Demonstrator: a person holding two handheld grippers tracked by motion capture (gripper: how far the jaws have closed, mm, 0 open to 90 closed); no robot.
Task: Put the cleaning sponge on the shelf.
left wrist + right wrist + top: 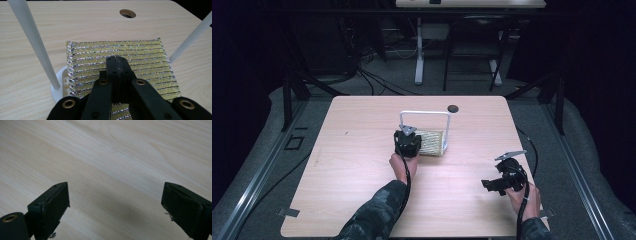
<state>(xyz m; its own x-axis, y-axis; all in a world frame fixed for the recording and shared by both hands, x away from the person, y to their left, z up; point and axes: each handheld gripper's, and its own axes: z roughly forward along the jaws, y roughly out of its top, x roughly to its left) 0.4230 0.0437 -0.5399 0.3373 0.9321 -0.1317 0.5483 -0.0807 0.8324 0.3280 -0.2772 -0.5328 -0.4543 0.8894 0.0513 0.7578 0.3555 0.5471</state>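
A flat scouring pad [432, 142] woven in gold and silver stripes lies on the wooden table [362, 165] between the two posts of a white wire rack [425, 113]. In the left gripper view the pad [145, 53] spreads under my left gripper [117, 60], whose jaws are pressed together with nothing visibly between them. From above, the left gripper [411, 135] sits at the pad's near left edge. My right gripper [492, 185] hovers near the front right of the table; its jaws stand wide apart over bare wood [115, 200].
A round cable hole [453, 108] lies in the table behind the rack. The rack's white posts [35, 42] rise on both sides of the left gripper, with a round foot [59, 87] at the pad's left corner. Dark floor and another desk's legs lie beyond.
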